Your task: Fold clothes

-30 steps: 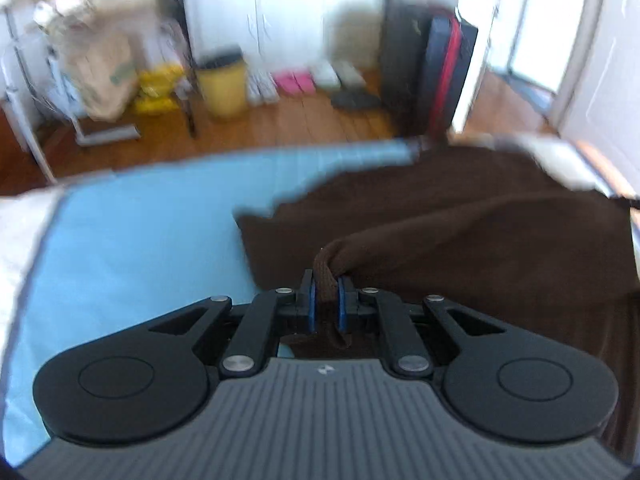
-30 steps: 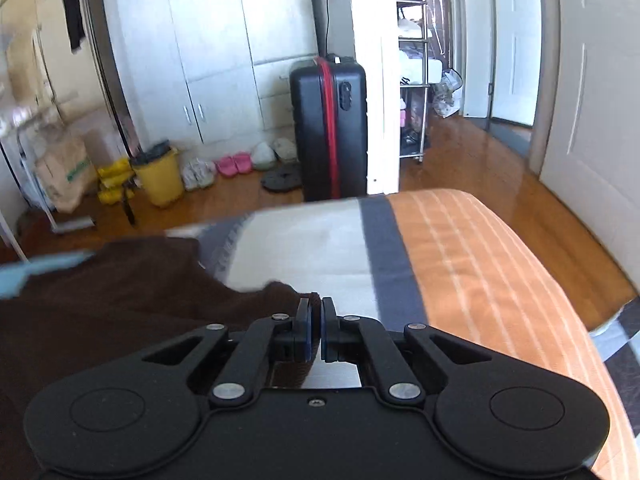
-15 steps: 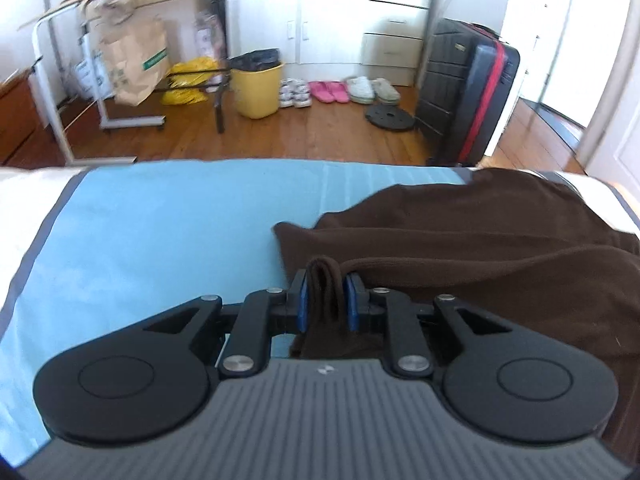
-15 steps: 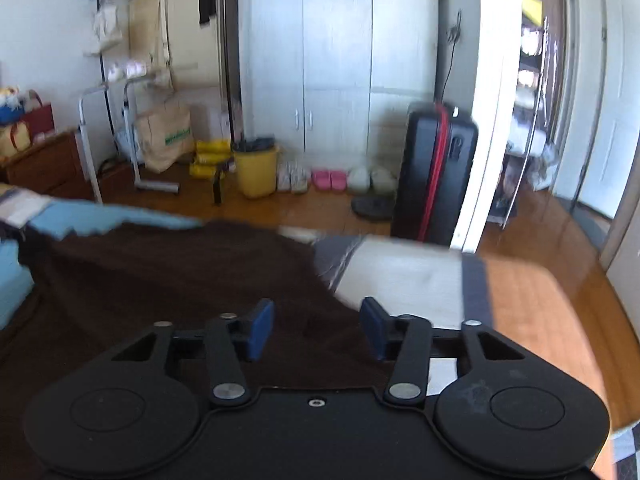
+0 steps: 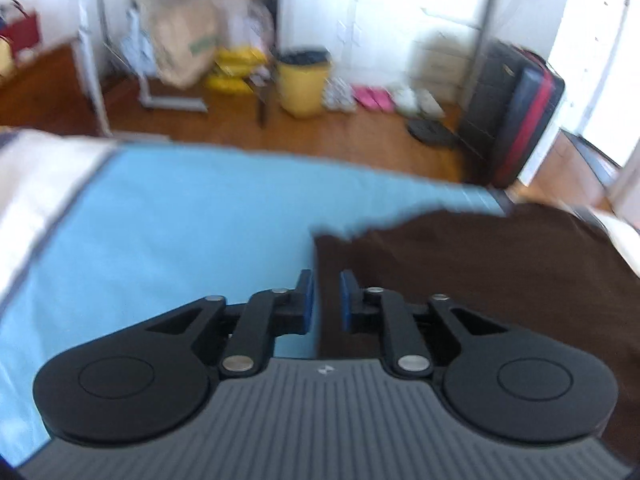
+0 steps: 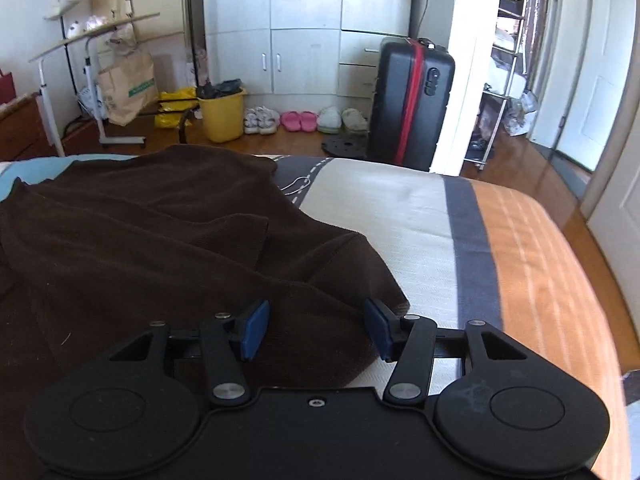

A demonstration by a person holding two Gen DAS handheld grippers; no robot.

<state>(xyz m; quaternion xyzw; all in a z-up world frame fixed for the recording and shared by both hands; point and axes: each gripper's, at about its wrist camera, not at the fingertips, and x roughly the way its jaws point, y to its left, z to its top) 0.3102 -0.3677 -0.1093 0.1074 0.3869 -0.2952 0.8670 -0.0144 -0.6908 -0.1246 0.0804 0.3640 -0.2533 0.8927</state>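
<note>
In the left wrist view, which is blurred, the left gripper point(image 5: 325, 298) fills the lower half of the frame; its blue pads stand a little apart, having just been opening, and the edge of the brown garment point(image 5: 480, 272) lies in the gap between them, though whether the pads press on it I cannot tell; the garment spreads across the lower right of the frame over the light blue panel of the bedspread point(image 5: 180, 240); a yellow bin point(image 5: 304, 84) and a black suitcase with a red stripe point(image 5: 516, 116) stand on the wooden floor at the top.

In the right wrist view the right gripper point(image 6: 316, 332) sits at bottom centre with its jaws wide apart, having just been opening, and holds nothing; the garment's rounded corner lies on the bed between and just beyond the pads, its bulk heaped toward the left of the frame in soft, overlapping folds.

The risk, as I judge it, is that the heavy, limp cloth slumps out of line once let go, so the fold sets crooked; a snag on a pad could drag the edge as the left gripper leaves.

The garment looks like a thick, matte knit with a fine rib; the bedspread is smooth, woven, striped cream, grey and orange.
</note>
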